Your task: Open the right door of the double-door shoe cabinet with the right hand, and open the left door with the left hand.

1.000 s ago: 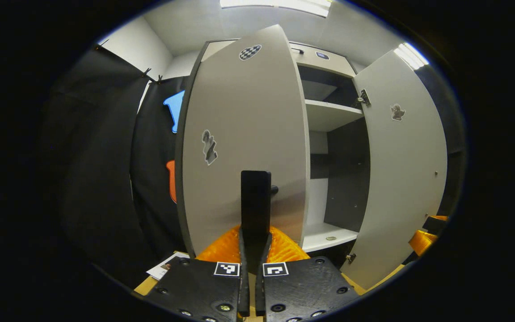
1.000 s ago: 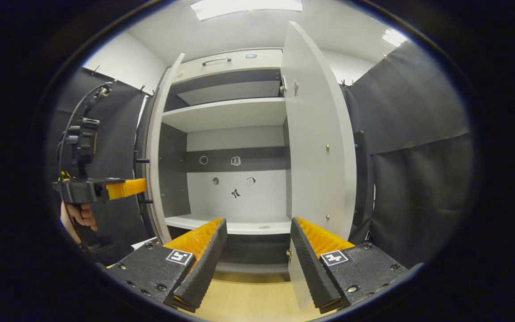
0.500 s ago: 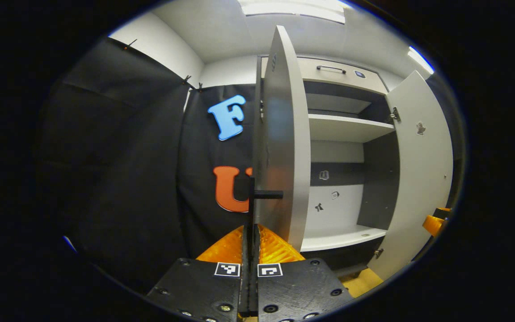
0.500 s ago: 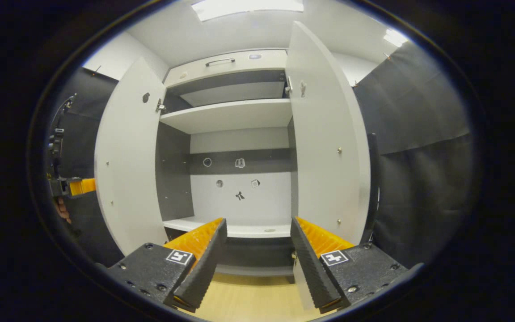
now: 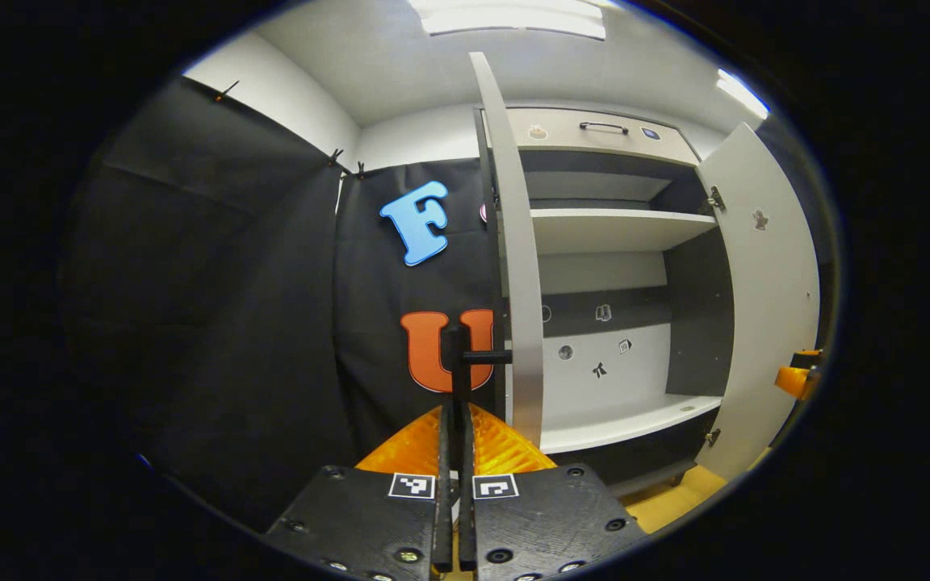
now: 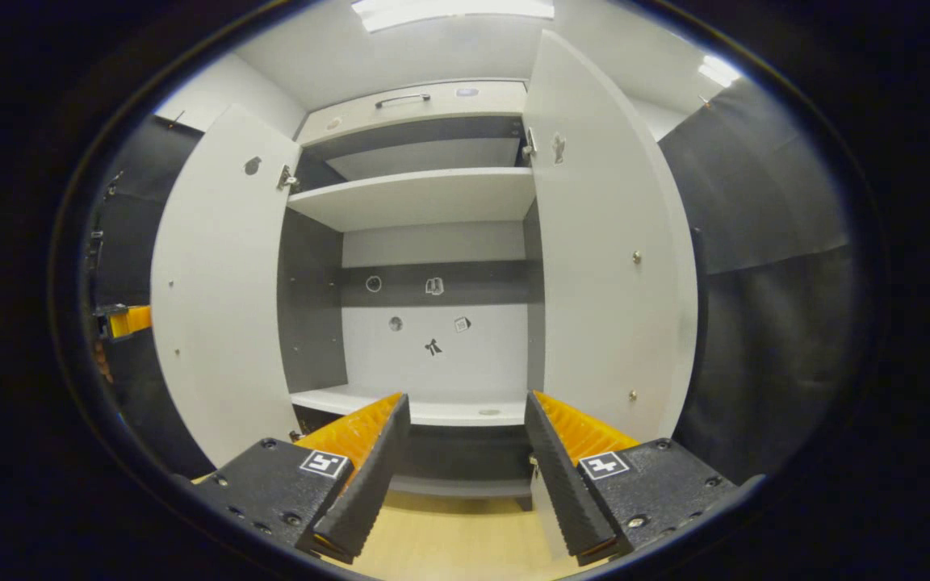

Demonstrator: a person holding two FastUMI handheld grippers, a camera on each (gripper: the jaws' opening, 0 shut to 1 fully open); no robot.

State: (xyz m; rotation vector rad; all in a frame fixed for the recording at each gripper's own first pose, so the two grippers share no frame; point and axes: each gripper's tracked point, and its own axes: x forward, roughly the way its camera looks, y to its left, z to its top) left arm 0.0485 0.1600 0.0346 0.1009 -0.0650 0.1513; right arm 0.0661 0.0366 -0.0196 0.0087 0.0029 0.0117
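The pale shoe cabinet (image 6: 425, 198) stands with both doors swung out. In the left gripper view the left door (image 5: 517, 266) shows edge-on, and my left gripper (image 5: 455, 424) is shut on its black bar handle (image 5: 458, 355). The right door (image 5: 764, 298) hangs wide at the far right, with the right gripper (image 5: 798, 378) peeking beside it. In the right gripper view my right gripper (image 6: 465, 452) is open and holds nothing, facing the cabinet's inside between the left door (image 6: 219, 282) and the right door (image 6: 610, 258). The left gripper (image 6: 122, 320) shows behind the left door's outer edge.
Bare shelves (image 6: 421, 407) with small stickers on the back panel. A closed drawer with a handle (image 6: 402, 100) tops the cabinet. Black cloth walls (image 5: 215, 323) flank both sides. A wooden floor (image 6: 449, 537) lies below my right gripper.
The left door has swung further out with my left gripper on its handle, from face-on to edge-on. My right gripper stays open and has hardly moved.
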